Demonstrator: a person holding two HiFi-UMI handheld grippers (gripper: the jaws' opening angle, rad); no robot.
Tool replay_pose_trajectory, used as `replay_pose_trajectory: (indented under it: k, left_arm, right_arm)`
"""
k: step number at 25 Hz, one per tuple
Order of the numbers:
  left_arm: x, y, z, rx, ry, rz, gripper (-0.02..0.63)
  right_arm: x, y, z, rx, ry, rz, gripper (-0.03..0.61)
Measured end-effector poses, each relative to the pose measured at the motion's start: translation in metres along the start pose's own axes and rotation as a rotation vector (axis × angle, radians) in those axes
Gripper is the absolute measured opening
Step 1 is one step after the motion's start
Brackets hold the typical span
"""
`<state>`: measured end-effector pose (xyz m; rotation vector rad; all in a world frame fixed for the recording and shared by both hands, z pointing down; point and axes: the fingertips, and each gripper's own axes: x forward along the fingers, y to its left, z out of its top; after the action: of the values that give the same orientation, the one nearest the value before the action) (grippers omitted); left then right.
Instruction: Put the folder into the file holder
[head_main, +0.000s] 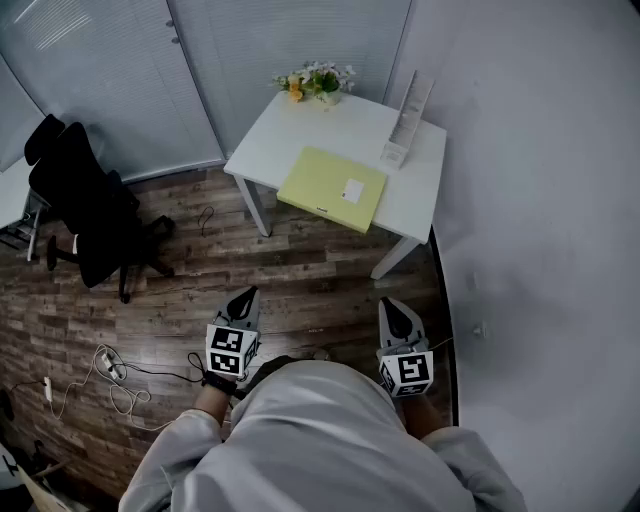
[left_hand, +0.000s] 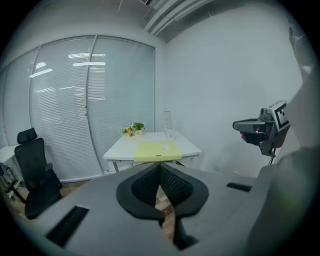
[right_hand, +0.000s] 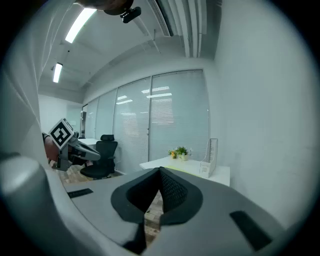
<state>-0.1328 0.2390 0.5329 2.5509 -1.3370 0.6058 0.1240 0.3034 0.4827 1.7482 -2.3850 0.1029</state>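
A yellow-green folder (head_main: 331, 187) lies flat on a white table (head_main: 300, 130), its near edge hanging slightly over the table's front; it shows again (left_hand: 157, 150) in the left gripper view. A clear upright file holder (head_main: 407, 125) stands at the table's right back corner, also visible (right_hand: 212, 159) in the right gripper view. Both grippers are held close to the person's body, well short of the table. My left gripper (head_main: 246, 297) is shut with nothing in it. My right gripper (head_main: 393, 312) is shut and empty too.
A small pot of flowers (head_main: 316, 82) stands at the table's back edge. A black office chair (head_main: 85, 205) is at the left on the wood floor. Cables and a power strip (head_main: 108, 368) lie on the floor at the lower left. A white wall (head_main: 540, 200) runs along the right.
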Motion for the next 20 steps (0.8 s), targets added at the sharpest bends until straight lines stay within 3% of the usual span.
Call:
replay_pose_trajectory:
  k: [12,18,19,20]
  left_arm:
    - [-0.003,-0.001,-0.008,-0.007,0.013,0.004,0.008]
    - [-0.006,0.002,-0.009,-0.008,0.015,0.016,0.008]
    - [-0.007,0.003,-0.009,-0.010,0.015,0.018,0.008]
    - [-0.009,0.004,-0.009,-0.013,0.016,0.021,0.008]
  right_arm:
    - [0.005,0.007,-0.005,0.012,0.014,0.033,0.014]
    - [0.008,0.004,0.005,0.057,-0.029,0.045,0.015]
    - [0.009,0.005,0.006,0.063,-0.032,0.054,0.022]
    - [0.010,0.005,0.006,0.072,-0.034,0.064,0.099]
